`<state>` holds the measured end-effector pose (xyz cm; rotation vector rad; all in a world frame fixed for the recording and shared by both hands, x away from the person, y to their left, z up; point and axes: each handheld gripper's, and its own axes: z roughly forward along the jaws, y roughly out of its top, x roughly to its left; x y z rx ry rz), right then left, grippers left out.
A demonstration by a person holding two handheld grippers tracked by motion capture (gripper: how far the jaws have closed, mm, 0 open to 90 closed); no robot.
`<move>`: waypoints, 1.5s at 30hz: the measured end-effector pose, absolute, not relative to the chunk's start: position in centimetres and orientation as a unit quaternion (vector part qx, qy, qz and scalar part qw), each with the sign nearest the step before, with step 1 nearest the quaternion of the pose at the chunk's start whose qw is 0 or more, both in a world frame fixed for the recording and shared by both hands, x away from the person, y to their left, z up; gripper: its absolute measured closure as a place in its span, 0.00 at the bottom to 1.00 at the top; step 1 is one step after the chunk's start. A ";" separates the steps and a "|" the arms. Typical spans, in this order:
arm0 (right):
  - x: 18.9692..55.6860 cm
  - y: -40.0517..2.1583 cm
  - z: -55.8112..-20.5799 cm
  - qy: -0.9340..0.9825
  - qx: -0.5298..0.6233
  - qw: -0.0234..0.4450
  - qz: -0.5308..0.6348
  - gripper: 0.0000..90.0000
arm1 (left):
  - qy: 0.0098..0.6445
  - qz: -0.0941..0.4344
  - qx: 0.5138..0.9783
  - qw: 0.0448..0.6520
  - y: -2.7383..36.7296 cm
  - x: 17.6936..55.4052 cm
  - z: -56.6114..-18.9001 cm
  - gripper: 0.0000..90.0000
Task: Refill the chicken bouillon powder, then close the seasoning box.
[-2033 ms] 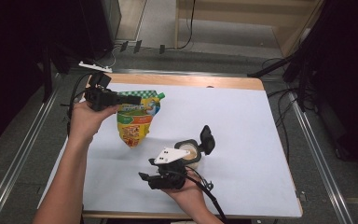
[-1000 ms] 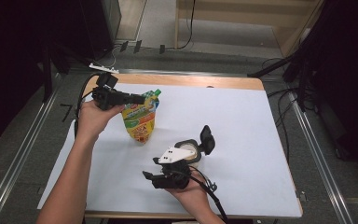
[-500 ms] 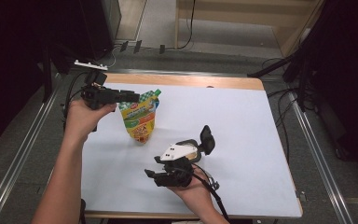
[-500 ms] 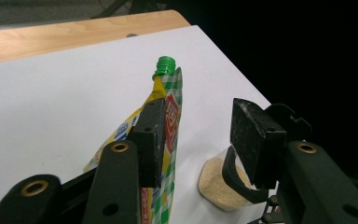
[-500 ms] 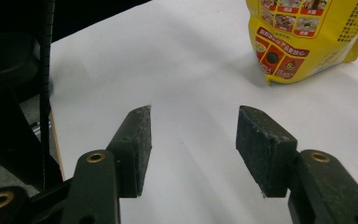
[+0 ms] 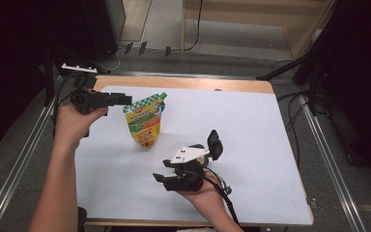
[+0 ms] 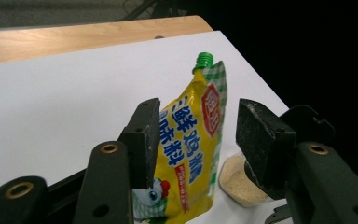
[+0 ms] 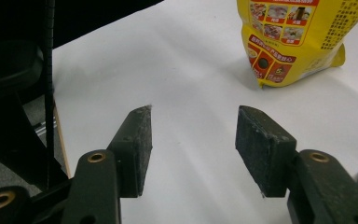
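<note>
A yellow sauce pouch (image 6: pixel 145 123) with a green cap (image 7: pixel 203 59) stands upright on the white sheet (image 6: pixel 251 125). My left gripper (image 6: pixel 124 100) hovers just left of the pouch's top. Its jaws have just been opening, and in the left gripper view the left gripper (image 7: pixel 196 121) is open with the pouch (image 7: pixel 191 154) beyond the pads, not pressed. My right gripper (image 6: pixel 160 177) rests near the front edge, pointing left. It is open over bare sheet, with the pouch's foot (image 8: pixel 298 42) farther ahead of the right gripper (image 8: pixel 193 116). A small jar of pale grains (image 7: pixel 237 184) stands behind the pouch.
The wooden table edge (image 6: pixel 183 83) runs along the back. Metal rails (image 6: pixel 24 159) flank both sides. Cables (image 6: pixel 294 101) trail off at the right. The jar's black lid (image 6: pixel 215 144) sits close to the right hand.
The left gripper's jaws opened off the pouch and the hand drew back to the left. The pouch, tilted in the grip before, stands on its own. The right hand stayed put.
</note>
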<state>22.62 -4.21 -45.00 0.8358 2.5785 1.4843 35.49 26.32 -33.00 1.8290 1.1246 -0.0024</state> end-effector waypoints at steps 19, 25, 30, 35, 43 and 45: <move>23.8 -5.9 -43.6 0.834 0.274 0.024 0.479 0.53 | 0.513 0.012 0.724 0.461 28.8 36.6 -37.2 0.45; 24.2 -6.9 -43.0 0.832 0.279 0.027 0.478 0.53 | 0.512 0.016 0.724 0.463 28.7 36.9 -37.9 0.44; 24.5 -7.7 -42.4 0.830 0.284 0.031 0.479 0.54 | 0.514 0.015 0.724 0.459 28.8 37.1 -38.5 0.44; 25.0 -8.9 -41.7 0.828 0.293 0.037 0.477 0.54 | 0.509 0.020 0.735 0.447 28.5 37.4 -39.3 0.44; 25.4 -10.3 -40.9 0.828 0.298 0.048 0.472 0.55 | 0.506 0.019 0.738 0.446 28.2 37.9 -41.1 0.43; 25.5 -10.4 -40.9 0.828 0.299 0.050 0.472 0.55 | 0.506 0.021 0.740 0.444 28.1 37.9 -41.2 0.42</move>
